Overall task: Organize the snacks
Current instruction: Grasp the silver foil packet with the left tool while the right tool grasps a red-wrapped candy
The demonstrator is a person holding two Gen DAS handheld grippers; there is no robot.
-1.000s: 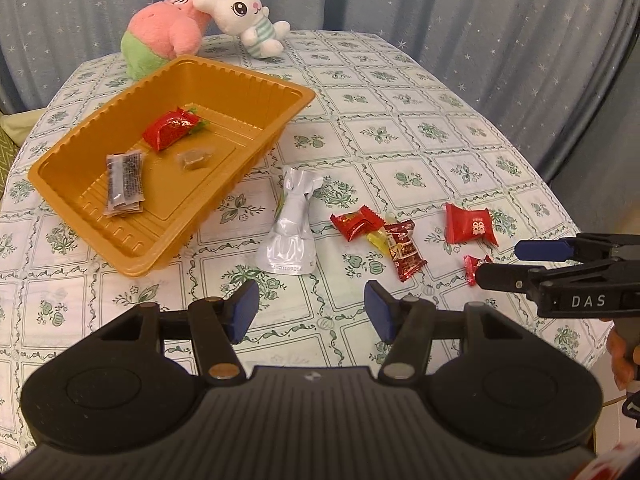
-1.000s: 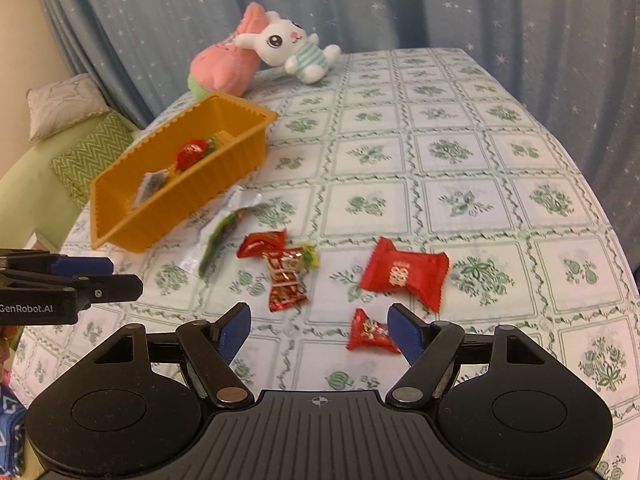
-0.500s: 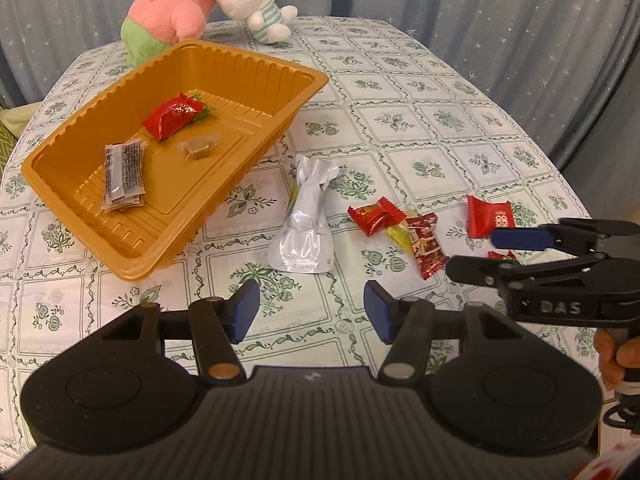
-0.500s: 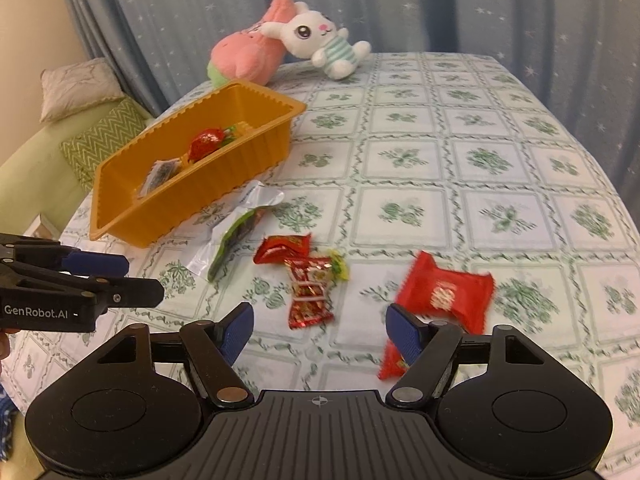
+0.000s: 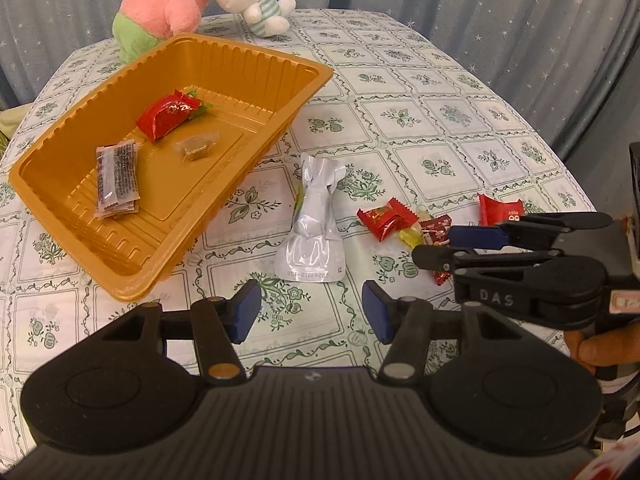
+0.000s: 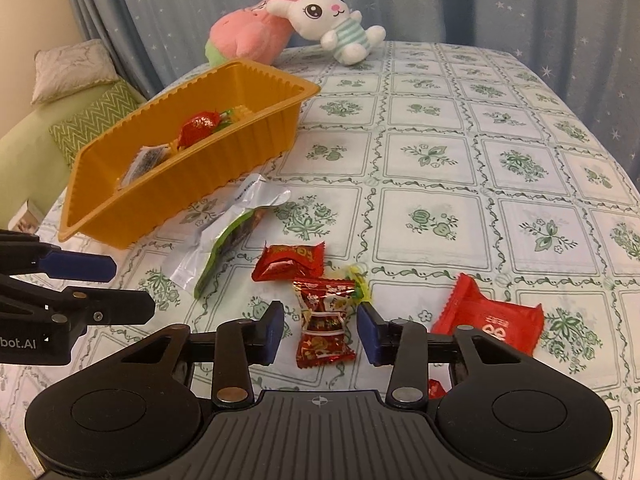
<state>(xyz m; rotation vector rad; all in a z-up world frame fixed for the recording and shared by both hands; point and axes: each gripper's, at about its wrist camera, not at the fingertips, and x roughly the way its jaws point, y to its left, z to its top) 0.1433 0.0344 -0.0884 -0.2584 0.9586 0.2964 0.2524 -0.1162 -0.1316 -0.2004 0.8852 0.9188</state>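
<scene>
Snacks lie scattered on a table (image 6: 460,160) covered with a white cloth printed in green squares. Between the blue pads of the right gripper (image 6: 320,330) sits a dark red foil candy (image 6: 324,320), shiny, patterned in gold, twisted and pinched in the middle; its long axis runs away from the camera, almost in line with the fingers. The jaws have just been closing around it, yet a gap shows on each side, so the pads do not press on it. Just beyond it, touching its far end, lie a yellow-green sweet (image 6: 360,280) and a bright red wrapper (image 6: 290,260) lying crosswise. To the right, apart, rests a flat red packet (image 6: 492,320) with white print, tilted toward the lower right. A long silver pouch (image 5: 314,228) with a green face points its crumpled top toward the orange tray (image 5: 240,64), which holds 3 items: a red sweet (image 5: 168,114), a small tan cube (image 5: 196,148) and a dark sachet (image 5: 116,176). The left gripper (image 5: 310,312) hovers with its fingers well apart and nothing between them, near the pouch's bottom edge.
</scene>
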